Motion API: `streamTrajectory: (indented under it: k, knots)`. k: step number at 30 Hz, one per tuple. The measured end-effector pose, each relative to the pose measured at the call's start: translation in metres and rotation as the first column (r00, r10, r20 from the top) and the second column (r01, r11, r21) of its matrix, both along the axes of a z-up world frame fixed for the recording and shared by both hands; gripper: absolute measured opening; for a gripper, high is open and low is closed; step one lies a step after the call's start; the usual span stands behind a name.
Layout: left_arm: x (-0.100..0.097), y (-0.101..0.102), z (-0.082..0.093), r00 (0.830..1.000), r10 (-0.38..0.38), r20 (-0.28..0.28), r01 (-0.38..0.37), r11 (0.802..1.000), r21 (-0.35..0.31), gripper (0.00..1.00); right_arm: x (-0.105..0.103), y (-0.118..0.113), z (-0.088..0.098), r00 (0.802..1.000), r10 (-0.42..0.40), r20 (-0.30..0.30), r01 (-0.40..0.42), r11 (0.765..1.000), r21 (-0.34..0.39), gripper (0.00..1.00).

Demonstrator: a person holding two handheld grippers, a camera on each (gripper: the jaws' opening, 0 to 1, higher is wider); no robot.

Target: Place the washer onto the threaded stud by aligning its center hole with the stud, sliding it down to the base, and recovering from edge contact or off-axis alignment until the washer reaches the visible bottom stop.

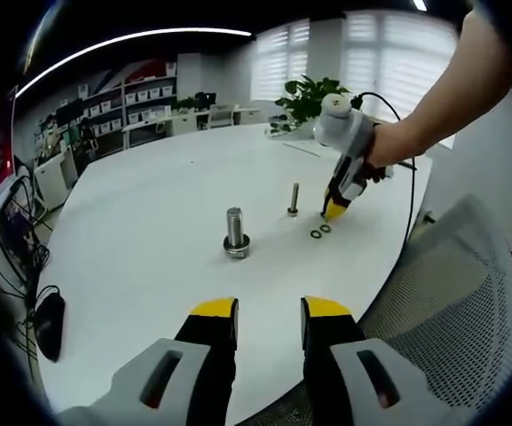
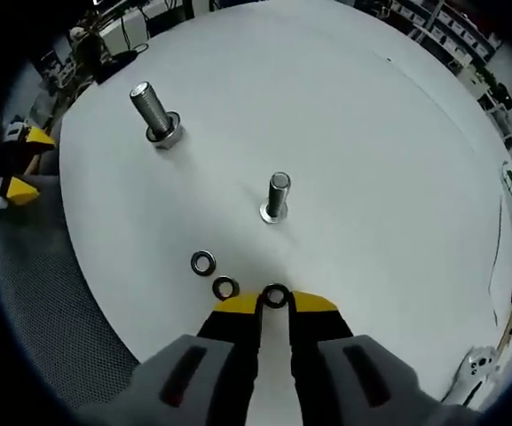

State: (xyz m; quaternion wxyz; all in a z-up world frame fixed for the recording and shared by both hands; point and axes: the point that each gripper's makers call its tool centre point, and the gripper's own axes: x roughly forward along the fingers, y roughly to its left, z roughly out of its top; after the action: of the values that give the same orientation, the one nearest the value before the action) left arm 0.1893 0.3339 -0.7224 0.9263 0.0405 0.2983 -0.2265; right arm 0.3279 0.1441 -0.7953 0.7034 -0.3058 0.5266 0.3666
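Observation:
On the white table [image 1: 149, 222] a small threaded stud [image 1: 293, 199] [image 2: 277, 196] stands upright. A thicker bolt [image 1: 235, 232] [image 2: 155, 114] stands to its left with a ring at its base. My right gripper [image 2: 276, 302] [image 1: 334, 211] is held low over the table and is shut on a dark washer [image 2: 276, 295] pinched between its yellow tips, just short of the small stud. Two more washers [image 2: 203, 263] [image 2: 225, 287] [image 1: 316, 234] lie flat beside it. My left gripper [image 1: 270, 311] [image 2: 18, 163] hangs open near the table's edge, nothing in it.
A grey mesh chair [image 1: 455, 293] [image 2: 43, 293] sits against the table's near edge. A black mouse [image 1: 50, 324] lies at the left rim. A cable [image 1: 411, 204] trails from the person's hand [image 1: 397, 142]. Shelves, desks and a plant [image 1: 309, 96] stand beyond the table.

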Motion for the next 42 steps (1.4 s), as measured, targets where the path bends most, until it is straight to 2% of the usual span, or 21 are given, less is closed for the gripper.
streamTrajectory:
  k: [4, 10, 17, 26, 36, 42]
  knots:
    - [0.000, 0.000, 0.001, 1.000, -0.001, 0.005, 0.001, 1.000, 0.000, 0.26, 0.005, 0.004, 0.011, 1.000, 0.016, 0.014, -0.016, 1.000, 0.025, 0.14]
    - [0.000, 0.000, 0.001, 1.000, -0.001, 0.004, 0.001, 1.000, 0.000, 0.26, 0.009, 0.000, 0.014, 1.000, -0.010, 0.009, 0.010, 0.999, 0.035, 0.14]
    - [0.000, 0.000, 0.001, 1.000, 0.001, 0.006, -0.001, 1.000, 0.001, 0.26, 0.013, 0.006, 0.028, 0.999, 0.006, 0.031, -0.009, 0.998, 0.068, 0.14]
    - [0.000, -0.001, -0.001, 1.000, -0.003, -0.007, 0.003, 1.000, 0.005, 0.26, 0.028, 0.016, 0.057, 0.996, 0.027, 0.081, -0.037, 0.992, 0.120, 0.14]
    - [0.000, 0.001, -0.002, 1.000, 0.004, -0.008, -0.004, 1.000, 0.007, 0.26, 0.035, 0.023, 0.068, 0.993, 0.058, 0.098, -0.071, 0.988, 0.134, 0.14]
    - [0.000, 0.001, -0.002, 1.000, 0.005, -0.010, -0.005, 1.000, 0.012, 0.26, 0.038, 0.032, 0.077, 0.987, 0.109, 0.115, -0.123, 0.984, 0.129, 0.14]
